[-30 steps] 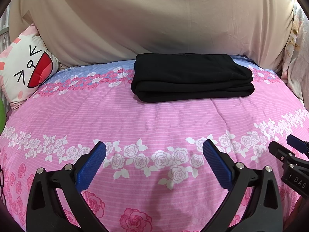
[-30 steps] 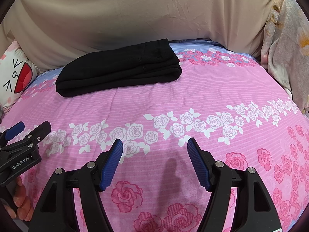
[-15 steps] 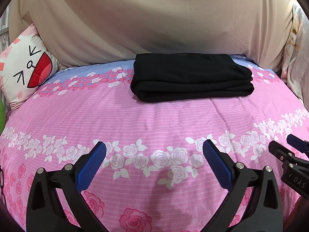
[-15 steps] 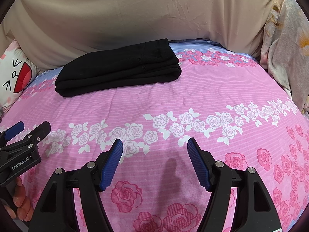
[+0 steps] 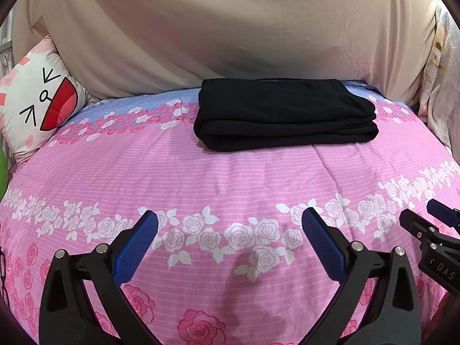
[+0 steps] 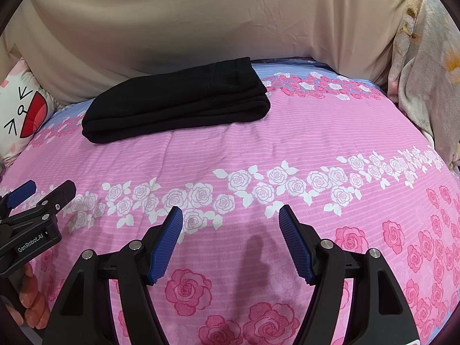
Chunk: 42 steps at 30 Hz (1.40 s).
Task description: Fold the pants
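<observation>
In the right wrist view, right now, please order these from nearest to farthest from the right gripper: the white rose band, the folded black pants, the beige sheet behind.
1. White rose band: on the pink bedcover, just beyond the right gripper.
2. Folded black pants: farther up the bed, toward the left.
3. Beige sheet: rising behind the pants, at the back.

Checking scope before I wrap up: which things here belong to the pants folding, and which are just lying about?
Belongs to the job:
- black pants, folded into a stack on the bedspread
- left gripper, open, empty
- right gripper, open, empty

Just lying about:
- cartoon-face pillow
- beige sheet behind
- floral blanket at the right
</observation>
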{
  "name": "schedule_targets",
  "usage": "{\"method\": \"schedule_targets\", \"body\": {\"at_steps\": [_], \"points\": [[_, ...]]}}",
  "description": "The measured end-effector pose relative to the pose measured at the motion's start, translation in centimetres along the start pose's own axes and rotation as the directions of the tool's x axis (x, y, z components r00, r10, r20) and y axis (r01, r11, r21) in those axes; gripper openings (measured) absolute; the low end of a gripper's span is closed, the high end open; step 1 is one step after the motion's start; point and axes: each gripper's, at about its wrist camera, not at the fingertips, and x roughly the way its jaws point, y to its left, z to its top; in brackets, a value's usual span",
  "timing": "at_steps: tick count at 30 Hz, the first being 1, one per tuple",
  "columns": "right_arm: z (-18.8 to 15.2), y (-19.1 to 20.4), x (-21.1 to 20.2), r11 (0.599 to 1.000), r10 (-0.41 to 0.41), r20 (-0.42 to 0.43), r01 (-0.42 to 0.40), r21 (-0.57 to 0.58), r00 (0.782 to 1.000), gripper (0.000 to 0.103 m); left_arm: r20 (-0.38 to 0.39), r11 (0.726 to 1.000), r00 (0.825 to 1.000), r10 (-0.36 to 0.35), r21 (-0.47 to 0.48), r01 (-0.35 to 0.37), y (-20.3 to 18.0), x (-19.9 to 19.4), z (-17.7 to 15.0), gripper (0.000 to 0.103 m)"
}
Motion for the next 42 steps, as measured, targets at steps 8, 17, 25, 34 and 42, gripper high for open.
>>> {"method": "schedule_targets", "body": {"at_steps": [8,17,25,34,42], "points": [[-0.01,-0.01,-0.03,1.000,0.000,0.001,0.000,-0.001,1.000,0.068,0.000,1.000,1.000,0.001,0.000,-0.001,-0.04,0.01,0.06,0.098],[-0.18,0.13,-0.32,1.000,-0.010,0.007,0.010,-0.016,1.000,0.068,-0.004,1.000,1.000,0.011,0.008,-0.011,-0.07,0.20,-0.07,0.098],[-0.15,0.12,-0.34,1.000,-0.010,0.007,0.010,-0.017,1.000,0.069,-0.003,0.999,0.999,-0.033,-0.015,0.033,0.59,0.18,-0.04,0.098],[-0.08,0.03,-0.25,1.000,-0.010,0.007,0.010,-0.019,1.000,0.069,0.006,1.000,1.000,0.005,0.013,-0.005,0.07,-0.14,-0.01,0.098],[-0.10,-0.13,-0.27,1.000,-0.009,0.007,0.009,-0.020,1.000,0.071,0.002,1.000,1.000,0.008,0.020,-0.008,-0.11,-0.04,0.00,0.098]]}}
